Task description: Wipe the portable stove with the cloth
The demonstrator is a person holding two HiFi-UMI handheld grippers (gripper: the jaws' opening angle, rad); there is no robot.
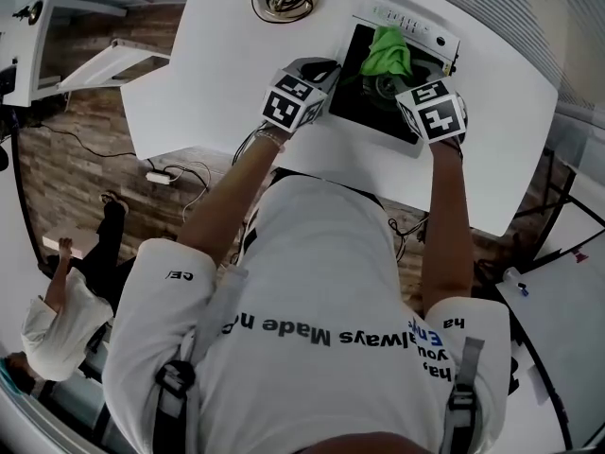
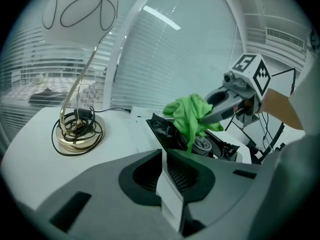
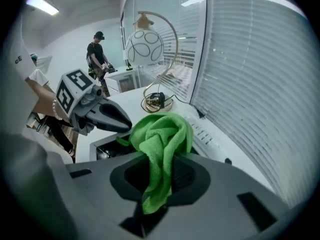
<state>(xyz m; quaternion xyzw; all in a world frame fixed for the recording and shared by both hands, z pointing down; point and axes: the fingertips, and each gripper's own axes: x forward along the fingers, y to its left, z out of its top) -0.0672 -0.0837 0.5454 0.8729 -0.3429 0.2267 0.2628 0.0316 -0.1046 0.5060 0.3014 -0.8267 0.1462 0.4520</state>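
The portable stove (image 1: 371,97), black-topped with a white control strip, stands on the white table (image 1: 217,74) at the far side. A green cloth (image 1: 387,51) hangs bunched over its burner. My right gripper (image 1: 398,77) is shut on the cloth (image 3: 161,149), which is pinched between the jaws with a tail hanging below them. My left gripper (image 1: 324,72) is at the stove's left edge, jaws shut with nothing from the table between them. In the left gripper view the cloth (image 2: 189,115) dangles from the right gripper (image 2: 209,117) just above the stove (image 2: 220,146).
A lamp with a gold base and coiled cord (image 2: 77,130) and a white globe shade (image 3: 144,48) stands on the table left of the stove. Window blinds (image 3: 260,84) run behind the table. One person (image 3: 98,54) stands far off, another (image 1: 57,310) sits below left.
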